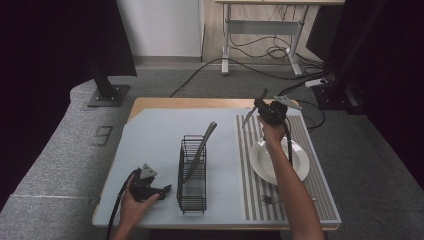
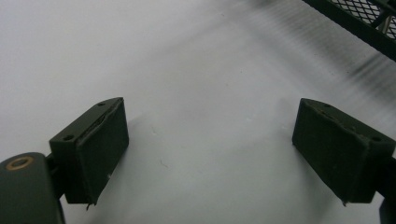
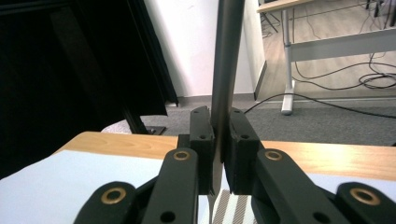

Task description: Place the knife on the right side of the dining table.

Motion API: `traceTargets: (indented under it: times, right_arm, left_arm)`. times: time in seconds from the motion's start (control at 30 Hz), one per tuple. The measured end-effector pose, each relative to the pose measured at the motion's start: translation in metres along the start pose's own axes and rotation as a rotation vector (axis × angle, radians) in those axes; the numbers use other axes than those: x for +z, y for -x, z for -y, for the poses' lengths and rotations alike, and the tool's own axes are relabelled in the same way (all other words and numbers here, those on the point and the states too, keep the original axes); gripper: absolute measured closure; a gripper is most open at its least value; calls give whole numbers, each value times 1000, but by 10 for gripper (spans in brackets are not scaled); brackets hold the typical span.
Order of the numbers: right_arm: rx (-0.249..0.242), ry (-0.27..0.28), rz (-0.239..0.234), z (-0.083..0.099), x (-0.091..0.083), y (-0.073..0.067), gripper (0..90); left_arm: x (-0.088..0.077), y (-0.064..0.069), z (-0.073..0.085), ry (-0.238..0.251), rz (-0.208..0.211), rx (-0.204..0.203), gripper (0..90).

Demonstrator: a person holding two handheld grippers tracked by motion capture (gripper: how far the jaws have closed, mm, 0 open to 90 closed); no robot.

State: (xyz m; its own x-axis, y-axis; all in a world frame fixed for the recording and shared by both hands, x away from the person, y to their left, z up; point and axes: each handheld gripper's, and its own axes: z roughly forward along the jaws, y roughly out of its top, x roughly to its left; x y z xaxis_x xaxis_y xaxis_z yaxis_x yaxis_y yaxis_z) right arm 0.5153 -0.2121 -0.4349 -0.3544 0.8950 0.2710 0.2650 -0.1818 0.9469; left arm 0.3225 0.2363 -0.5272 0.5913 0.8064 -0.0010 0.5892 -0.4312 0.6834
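My right gripper (image 1: 261,106) is held up over the table's far right part, shut on a metal knife (image 1: 248,117) that slants down to the left from its jaws. In the right gripper view the knife (image 3: 227,56) rises straight up, and the right gripper (image 3: 219,116) clamps it between both pads. My left gripper (image 1: 164,192) lies on the light blue mat near the front left, open, just left of a black wire rack (image 1: 192,175). In the left gripper view, the left gripper (image 2: 212,140) has only bare mat between its wide-apart pads. A grey utensil (image 1: 202,145) leans in the rack.
A white plate (image 1: 260,162) sits on a striped placemat (image 1: 250,192) at the right, under my right forearm. A small fork (image 1: 268,200) lies on the placemat near the front edge. The rack's corner (image 2: 359,23) shows at the upper right of the left gripper view.
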Motion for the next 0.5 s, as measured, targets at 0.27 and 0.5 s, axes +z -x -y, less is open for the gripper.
traceTargets:
  times: [0.27, 0.5]
  right_arm:
    - [14, -2, 35, 5, 6, 12, 834]
    - [31, -9, 32, 9, 4, 16, 833]
  left_arm:
    - [0, 0, 0, 0, 0, 0, 101]
    - [0, 0, 0, 0, -1, 0, 101]
